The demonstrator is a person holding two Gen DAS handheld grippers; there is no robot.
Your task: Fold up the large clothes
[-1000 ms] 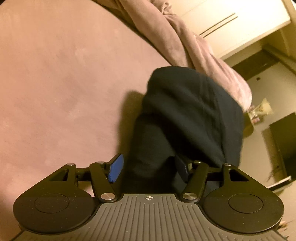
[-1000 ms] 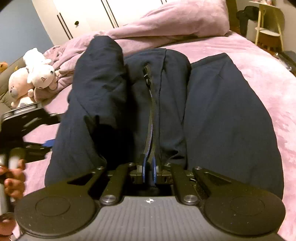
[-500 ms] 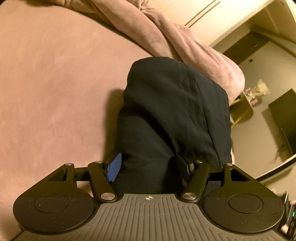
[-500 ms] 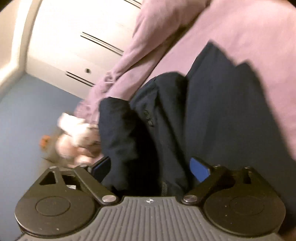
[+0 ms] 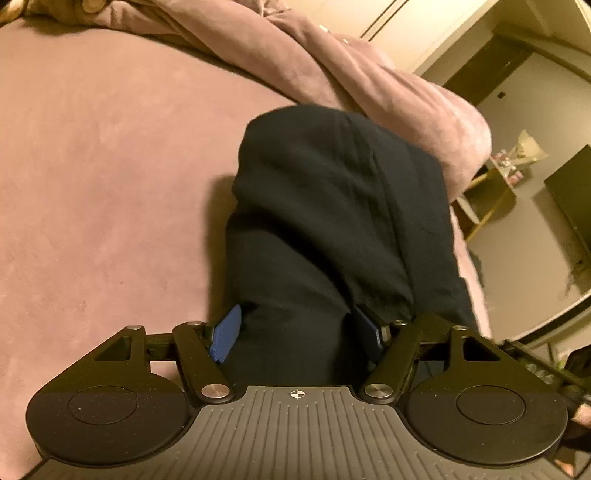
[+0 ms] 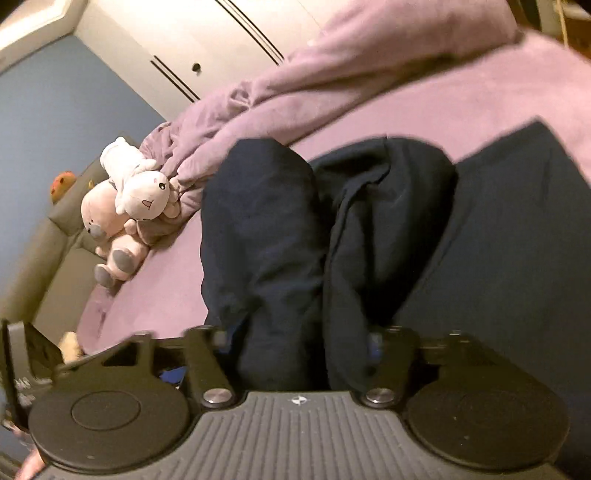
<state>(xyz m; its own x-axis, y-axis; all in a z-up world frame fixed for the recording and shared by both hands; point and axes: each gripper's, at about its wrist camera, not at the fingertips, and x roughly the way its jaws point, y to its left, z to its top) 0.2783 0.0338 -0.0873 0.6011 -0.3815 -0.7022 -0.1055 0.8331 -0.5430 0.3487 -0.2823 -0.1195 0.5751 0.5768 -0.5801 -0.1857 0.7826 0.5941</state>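
On the pink bed (image 5: pixel 103 177) a dark navy jacket (image 6: pixel 498 236) is laid out, its long axis running away from both cameras toward the heaped pink duvet (image 6: pixel 332 85) at the far side. In the right wrist view the right part of the garment is spread flat, while a sleeve-like fold (image 6: pixel 258 236) and the bunched middle panel are raised into the foreground. The zipper seen a second ago is now hidden by folds.

The right gripper (image 6: pixel 295 339) is seen with its jaws apart, with thick cloth filling the space between them; whether the cloth is pressed cannot be told, as the view is blurred. A second ago those jaws were clenched tight on the zipper edge; since then they have been opened, and the view has been tilted and then partly levelled again.

The left gripper (image 5: pixel 295 332) is seen with its blue pads (image 5: pixel 226 334) set apart and a thick bundle of the jacket (image 5: pixel 332 221) between them, touching both. That spacing is unchanged, while more of the duvet (image 5: pixel 332 74) has come into sight.

Beside the jacket, near the duvet's end, two plush toys (image 6: pixel 129 199) are lying at the bed's edge. Behind them a white wardrobe (image 6: pixel 207 33) is visible.
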